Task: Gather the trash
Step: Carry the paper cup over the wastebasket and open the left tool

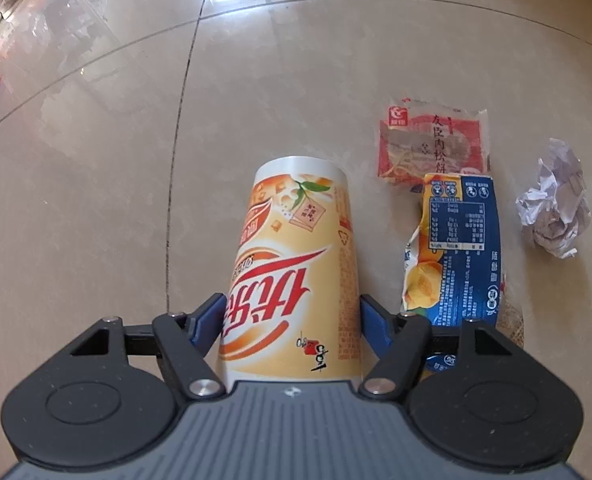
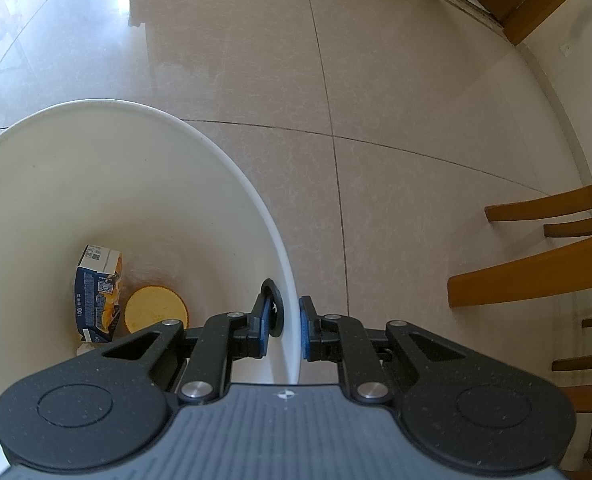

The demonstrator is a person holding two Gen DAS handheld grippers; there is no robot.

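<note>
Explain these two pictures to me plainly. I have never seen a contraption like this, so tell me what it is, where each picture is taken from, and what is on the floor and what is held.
These are two hand-held grippers, each with a camera looking forward along its two fingers.

The left gripper points down at a tiled floor. A milk tea cup stands upside down between its blue pads, which sit against its sides. Beside the cup lie a red snack wrapper, a flattened blue drink carton and a crumpled paper ball.

The right gripper is clamped on the rim of a white bucket used as the trash bin. Inside it lie another blue carton and a round yellow thing, which I cannot identify. Wooden chairs stand to the right.
</note>
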